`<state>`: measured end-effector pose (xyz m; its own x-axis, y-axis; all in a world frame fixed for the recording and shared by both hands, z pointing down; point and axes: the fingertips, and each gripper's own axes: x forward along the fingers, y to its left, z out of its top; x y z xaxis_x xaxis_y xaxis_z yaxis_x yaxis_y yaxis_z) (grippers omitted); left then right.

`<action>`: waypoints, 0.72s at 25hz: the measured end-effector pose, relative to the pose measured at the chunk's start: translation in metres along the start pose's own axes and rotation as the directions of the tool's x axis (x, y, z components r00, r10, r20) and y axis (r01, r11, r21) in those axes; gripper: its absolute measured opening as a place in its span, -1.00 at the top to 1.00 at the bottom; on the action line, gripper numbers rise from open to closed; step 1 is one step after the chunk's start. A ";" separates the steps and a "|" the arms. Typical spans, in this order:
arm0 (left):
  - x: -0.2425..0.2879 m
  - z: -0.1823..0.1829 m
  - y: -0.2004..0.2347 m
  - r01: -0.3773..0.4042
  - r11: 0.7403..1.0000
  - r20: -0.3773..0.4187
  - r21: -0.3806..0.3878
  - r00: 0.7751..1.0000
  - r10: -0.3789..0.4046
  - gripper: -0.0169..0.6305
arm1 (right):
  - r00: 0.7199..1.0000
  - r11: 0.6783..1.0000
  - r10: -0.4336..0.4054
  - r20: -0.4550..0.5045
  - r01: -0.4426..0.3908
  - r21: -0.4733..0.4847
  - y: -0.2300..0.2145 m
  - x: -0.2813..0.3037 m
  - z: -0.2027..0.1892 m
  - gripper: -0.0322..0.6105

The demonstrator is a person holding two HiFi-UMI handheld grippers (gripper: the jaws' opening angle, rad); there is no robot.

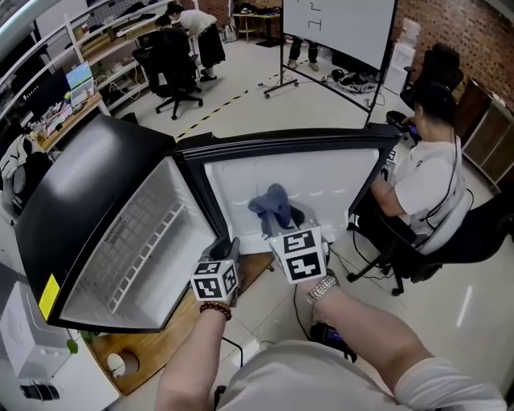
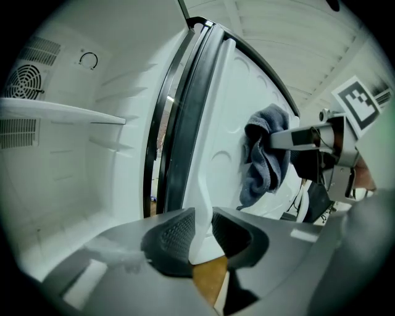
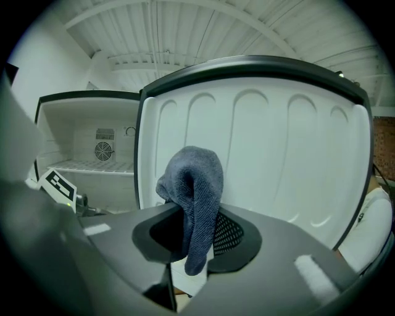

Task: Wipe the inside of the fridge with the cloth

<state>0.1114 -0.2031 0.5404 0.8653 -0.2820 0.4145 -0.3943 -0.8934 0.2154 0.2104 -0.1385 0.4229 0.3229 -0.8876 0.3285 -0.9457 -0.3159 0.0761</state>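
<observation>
The small black fridge (image 1: 80,193) stands with its door (image 1: 329,181) swung wide, white liner facing me. A grey-blue cloth (image 1: 273,207) hangs bunched from my right gripper (image 1: 283,223), which is shut on it just in front of the door's liner (image 3: 278,160). In the right gripper view the cloth (image 3: 194,185) drapes down between the two pads of that gripper (image 3: 194,237). My left gripper (image 1: 228,243) is shut on the door's white lower edge (image 2: 200,203), which sits pinched between the pads of that gripper (image 2: 200,237). The left gripper view also shows the cloth (image 2: 265,154) against the liner.
Inside the fridge are a wire shelf (image 1: 148,245) and a round fan vent (image 3: 103,150). The fridge rests on a wooden board (image 1: 152,353). A person sits on an office chair (image 1: 426,181) close to the right of the door. A whiteboard (image 1: 337,24) stands behind it.
</observation>
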 end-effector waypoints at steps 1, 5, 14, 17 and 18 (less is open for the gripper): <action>0.000 0.000 0.000 0.000 1.000 0.000 0.000 1.000 0.000 0.66 | 1.000 1.000 -0.010 -0.002 0.010 0.002 -0.005 -0.002 -0.001 0.60; 0.000 0.000 0.000 -0.004 1.000 0.003 -0.004 1.000 0.004 0.67 | 0.999 0.999 -0.046 -0.009 0.046 0.013 -0.026 -0.010 -0.008 0.61; -0.001 0.000 0.000 -0.011 1.000 0.004 -0.008 1.000 0.011 0.67 | 0.992 0.992 -0.123 -0.024 0.123 0.033 -0.069 -0.027 -0.020 0.60; -0.001 0.000 0.000 -0.014 1.000 0.005 -0.010 1.000 0.014 0.67 | 0.988 0.988 -0.149 -0.037 0.150 0.035 -0.084 -0.032 -0.026 0.60; -0.001 0.000 0.000 -0.015 1.000 0.005 -0.010 1.000 0.015 0.67 | 0.986 0.986 -0.160 -0.043 0.161 0.036 -0.090 -0.034 -0.029 0.61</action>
<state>0.1108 -0.2028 0.5402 0.8609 -0.2970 0.4131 -0.4103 -0.8854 0.2183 0.2836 -0.0696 0.4321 0.4681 -0.8105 0.3522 -0.8793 -0.4668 0.0945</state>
